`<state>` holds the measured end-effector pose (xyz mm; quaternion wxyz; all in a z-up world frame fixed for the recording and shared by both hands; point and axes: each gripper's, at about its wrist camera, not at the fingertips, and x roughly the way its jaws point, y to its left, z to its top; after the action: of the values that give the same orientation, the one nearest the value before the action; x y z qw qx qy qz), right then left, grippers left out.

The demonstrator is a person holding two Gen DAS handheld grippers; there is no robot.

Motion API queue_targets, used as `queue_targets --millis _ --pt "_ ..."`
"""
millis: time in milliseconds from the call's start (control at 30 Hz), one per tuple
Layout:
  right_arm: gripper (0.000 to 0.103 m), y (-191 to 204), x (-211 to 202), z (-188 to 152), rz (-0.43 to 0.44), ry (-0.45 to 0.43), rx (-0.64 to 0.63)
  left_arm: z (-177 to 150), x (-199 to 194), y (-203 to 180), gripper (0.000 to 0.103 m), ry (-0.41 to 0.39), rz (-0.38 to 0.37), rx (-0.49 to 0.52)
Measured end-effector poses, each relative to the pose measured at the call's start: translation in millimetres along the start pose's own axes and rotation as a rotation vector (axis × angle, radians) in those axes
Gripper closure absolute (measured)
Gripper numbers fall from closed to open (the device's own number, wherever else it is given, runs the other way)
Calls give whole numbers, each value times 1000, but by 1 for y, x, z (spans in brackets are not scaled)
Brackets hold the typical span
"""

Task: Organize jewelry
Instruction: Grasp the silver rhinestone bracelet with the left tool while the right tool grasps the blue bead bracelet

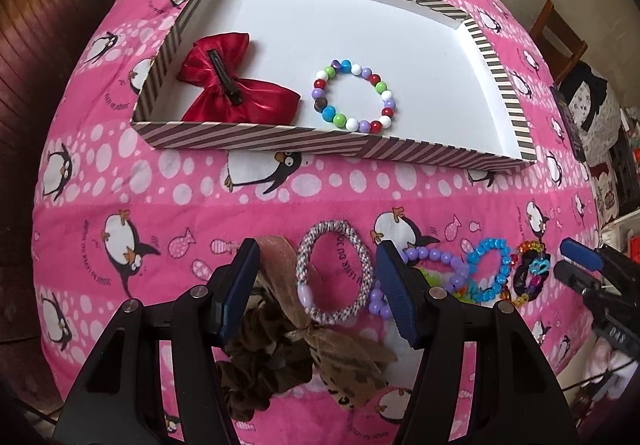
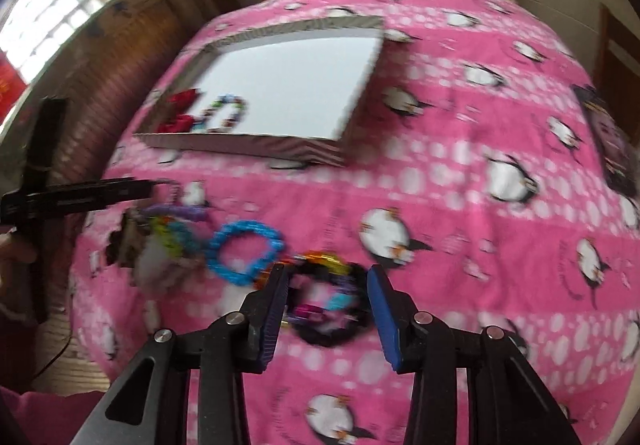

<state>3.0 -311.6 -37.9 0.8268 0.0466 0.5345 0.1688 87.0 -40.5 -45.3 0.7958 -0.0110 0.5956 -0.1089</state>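
Nearest the left wrist camera, the left gripper hangs with its jaws spread apart, grasping nothing. One grey-and-pink woven bracelet lies between the fingers on the pink penguin blanket, and one brown hair bow with one dark scrunchie lies beneath them.

The right gripper is partly spread, its jaws on either side of one black bracelet with coloured charms; the blur hides whether the pads touch it, so I cannot tell if it is grasped.

Between the two grippers lie one purple bead bracelet and one blue bead bracelet.

Beyond all these stands one striped box. Inside the box, at its near left, lie two things: one red bow clip and, just right of it, one multicoloured bead bracelet.
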Motion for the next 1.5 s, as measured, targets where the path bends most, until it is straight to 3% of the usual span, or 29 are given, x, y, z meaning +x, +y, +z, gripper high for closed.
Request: queue_targets --millis 233,400,433,467,567,633,767,1167,1333,1400,1467,1500 --pt "66 43 37 17 -32 33 -172 3 5 -2 43 9 21 24" --pt "67 50 65 22 -54 95 -254 3 10 0 43 10 23 40" --pt "70 51 71 23 -63 106 -266 4 11 -1 47 10 19 39" --pt "73 50 74 23 -67 111 -269 4 13 1 58 14 10 35" --pt "82 49 78 23 -73 94 -279 3 17 2 80 24 -4 43" --pt "90 50 79 24 -79 82 -289 2 16 0 89 15 -5 55" --pt "95 51 77 28 -74 61 -275 3 8 0 94 -9 -36 45" --pt "95 59 9 50 -11 -88 -248 18 -50 -4 96 -150 -81 44" --pt "95 63 -5 60 -27 -125 -253 22 -52 -4 96 -118 -88 43" --pt "95 62 -10 61 -22 -134 -247 21 -45 -2 88 -105 -50 28" --pt "95 62 -12 61 -22 -137 -245 18 -33 -1 59 -80 4 17" --pt "95 62 -11 60 -21 -136 -243 17 -26 0 59 -64 14 7"
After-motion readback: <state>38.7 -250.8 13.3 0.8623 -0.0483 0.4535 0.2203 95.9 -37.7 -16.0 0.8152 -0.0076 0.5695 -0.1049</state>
